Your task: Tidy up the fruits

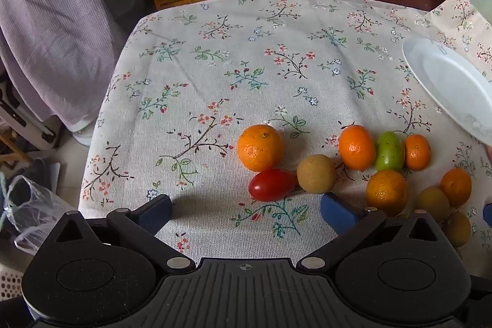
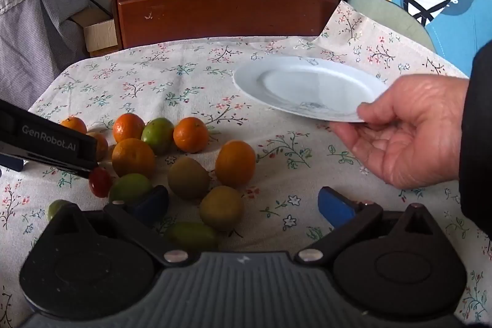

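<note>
Fruits (image 2: pixel 184 162) lay unsorted at lower left on the tablecloth (image 2: pixel 190 76), a bare hand (image 2: pixel 409 131) holding the empty plate (image 2: pixel 307 88), with both the left gripper (image 1: pixel 246 209) and right gripper (image 2: pixel 243 205) gaping, gripping nothing.

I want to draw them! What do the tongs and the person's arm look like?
Each set of tongs, left and right, has a black body with round housings, a ribbed grey middle, silver rivets and blue fingertips. The left one's side reads "GenRobot.AI" in white letters. The bare hand comes out of a dark sleeve.
</note>
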Tool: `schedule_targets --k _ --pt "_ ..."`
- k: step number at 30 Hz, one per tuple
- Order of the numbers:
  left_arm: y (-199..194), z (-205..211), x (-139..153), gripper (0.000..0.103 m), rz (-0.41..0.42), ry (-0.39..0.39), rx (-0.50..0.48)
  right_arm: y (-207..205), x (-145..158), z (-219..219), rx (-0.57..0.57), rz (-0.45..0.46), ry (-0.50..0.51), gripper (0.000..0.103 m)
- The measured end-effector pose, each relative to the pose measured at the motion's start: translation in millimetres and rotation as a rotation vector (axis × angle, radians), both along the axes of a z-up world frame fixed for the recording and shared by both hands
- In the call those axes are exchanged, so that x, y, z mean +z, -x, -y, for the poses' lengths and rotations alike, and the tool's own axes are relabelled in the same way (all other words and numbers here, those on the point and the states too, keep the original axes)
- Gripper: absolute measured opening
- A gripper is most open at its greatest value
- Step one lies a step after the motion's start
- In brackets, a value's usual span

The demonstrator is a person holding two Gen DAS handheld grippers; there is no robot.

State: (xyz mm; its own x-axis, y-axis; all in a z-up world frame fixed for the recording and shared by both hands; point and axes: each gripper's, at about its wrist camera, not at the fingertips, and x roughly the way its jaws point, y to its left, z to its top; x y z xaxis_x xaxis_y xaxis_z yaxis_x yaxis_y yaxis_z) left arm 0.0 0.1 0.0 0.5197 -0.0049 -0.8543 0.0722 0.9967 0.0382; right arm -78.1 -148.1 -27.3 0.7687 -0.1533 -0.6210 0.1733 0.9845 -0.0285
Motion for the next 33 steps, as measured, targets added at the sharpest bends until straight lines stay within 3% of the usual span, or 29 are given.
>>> schedule_targets --k 33 --pt "0.4 0.8 1.5 0.103 -0.007 -0.004 0.012 -0.3 0.1 0.4 0.0 -0.001 0.002 0.103"
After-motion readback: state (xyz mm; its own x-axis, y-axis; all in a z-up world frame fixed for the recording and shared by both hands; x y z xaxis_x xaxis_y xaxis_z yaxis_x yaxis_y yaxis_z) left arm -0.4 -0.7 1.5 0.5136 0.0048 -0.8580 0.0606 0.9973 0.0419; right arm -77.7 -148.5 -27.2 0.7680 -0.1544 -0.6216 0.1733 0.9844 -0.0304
